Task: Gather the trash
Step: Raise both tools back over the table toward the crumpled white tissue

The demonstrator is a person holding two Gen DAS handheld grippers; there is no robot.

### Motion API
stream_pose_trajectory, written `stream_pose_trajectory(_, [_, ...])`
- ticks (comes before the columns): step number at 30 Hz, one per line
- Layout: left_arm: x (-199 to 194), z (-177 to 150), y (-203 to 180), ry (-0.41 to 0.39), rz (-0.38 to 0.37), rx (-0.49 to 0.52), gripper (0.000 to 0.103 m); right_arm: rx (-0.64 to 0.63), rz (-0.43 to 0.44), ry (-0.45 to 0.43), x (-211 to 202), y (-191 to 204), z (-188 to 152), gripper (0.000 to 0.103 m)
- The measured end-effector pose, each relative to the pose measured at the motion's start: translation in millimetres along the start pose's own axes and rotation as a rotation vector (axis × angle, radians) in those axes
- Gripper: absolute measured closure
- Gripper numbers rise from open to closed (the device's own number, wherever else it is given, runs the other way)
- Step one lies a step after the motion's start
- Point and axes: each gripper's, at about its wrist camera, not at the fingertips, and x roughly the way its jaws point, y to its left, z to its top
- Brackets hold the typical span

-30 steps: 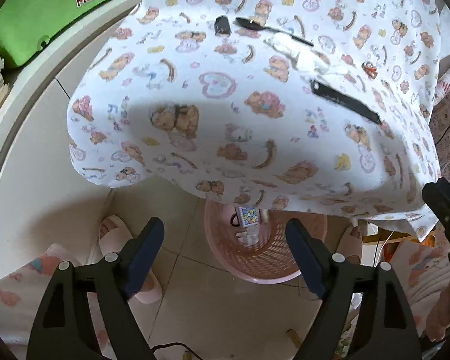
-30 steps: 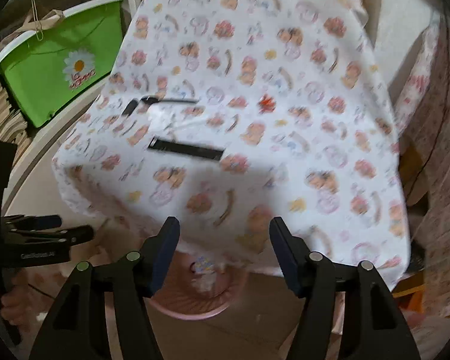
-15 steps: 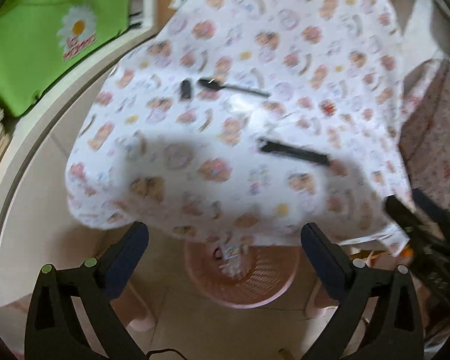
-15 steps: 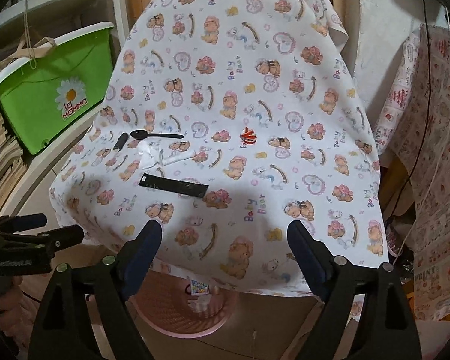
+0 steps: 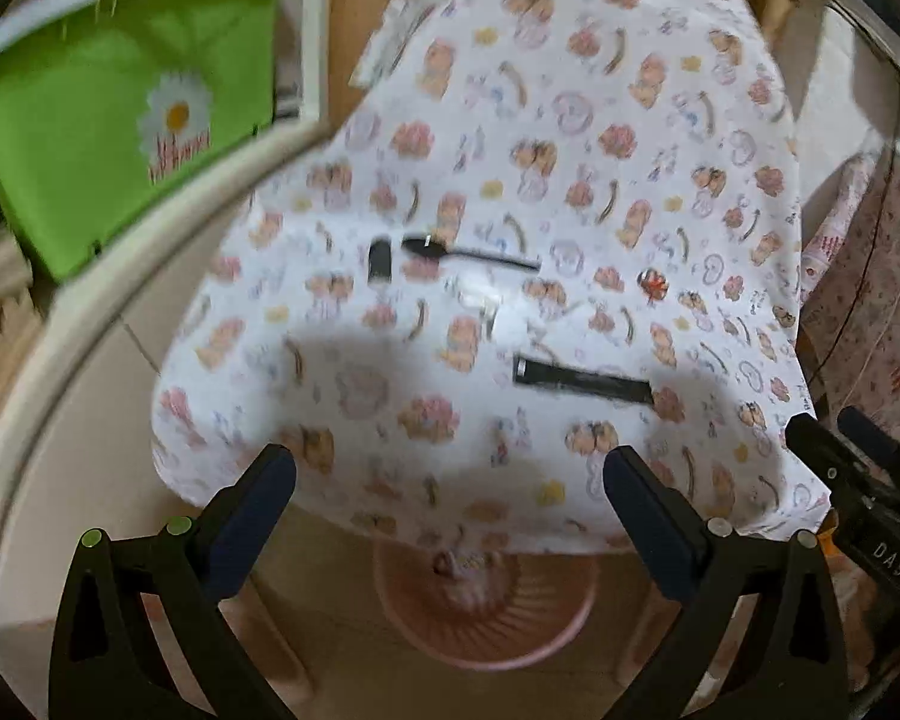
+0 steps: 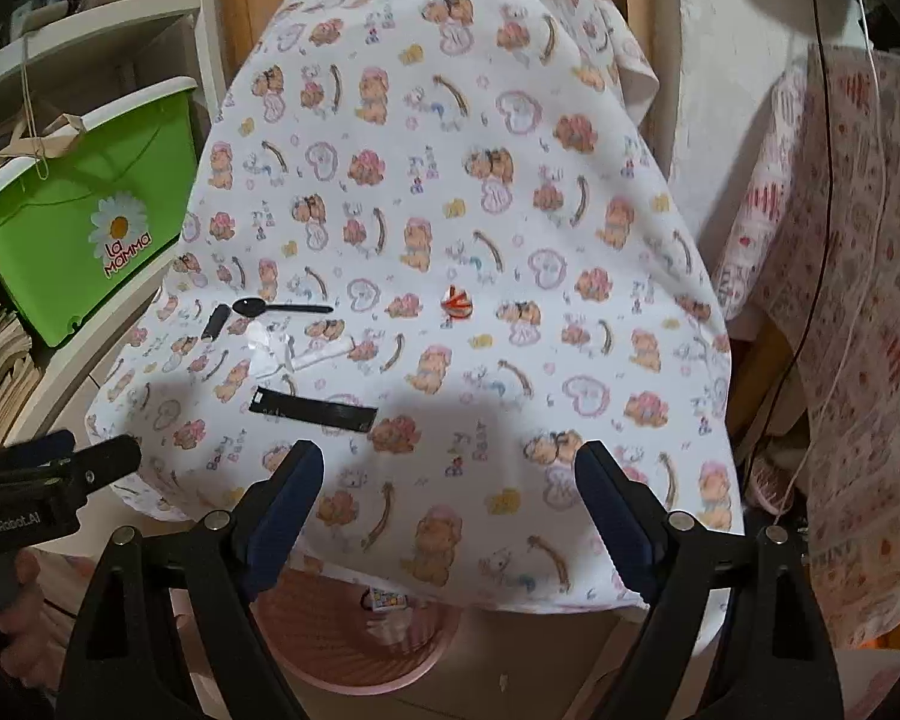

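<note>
Trash lies on a table under a teddy-bear cloth (image 6: 510, 240): a black flat wrapper (image 6: 312, 409) (image 5: 582, 383), a black plastic spoon (image 6: 282, 307) (image 5: 468, 253), a small black piece (image 6: 215, 322) (image 5: 380, 260), a clear plastic wrapper (image 6: 297, 351) and a red-and-white crumpled wrapper (image 6: 457, 307) (image 5: 654, 284). A pink basket (image 6: 354, 642) (image 5: 486, 612) with some trash in it stands on the floor under the table's near edge. My left gripper (image 5: 450, 489) and right gripper (image 6: 447, 486) are both open and empty, held before the table's near edge, above the basket.
A green bin (image 6: 90, 216) marked "La Mamma" sits on a white shelf at the left. A patterned cloth (image 6: 840, 330) hangs at the right with cables in front of it. The floor is tiled.
Both grippers have risen and pulled back from the basket, so more of the table top shows. Both sets of jaws have opened wider.
</note>
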Motion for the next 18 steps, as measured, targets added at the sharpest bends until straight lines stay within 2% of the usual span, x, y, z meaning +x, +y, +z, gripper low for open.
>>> stream_pose_trajectory(4, [-8,17,-13,-0.028,0.017,0.074,0.003,0.023,0.021,-0.002,-2,-4,8,0.016])
stream_pose_trajectory(6, [-15,29,-20,-0.04,0.026,0.114,0.012,0.023,0.018,-0.022,-6,-6,15,0.016])
stream_pose_trajectory(11, [-31,57,-28,-0.091,0.019,0.158,0.011,-0.018,-0.016,-0.068,-14,-10,42,0.015])
stream_pose_trajectory(14, [-30,73,-25,-0.102,0.013,0.15,0.011,-0.02,0.027,-0.074,-18,-20,66,0.015])
stream_pose_trajectory(16, [-24,83,-20,-0.1,0.007,0.117,0.011,-0.017,-0.007,-0.106,-22,-26,80,0.013])
stream_pose_trajectory(18, [-16,89,-16,-0.091,-0.001,0.097,0.012,-0.015,-0.029,-0.156,-25,-31,94,0.005])
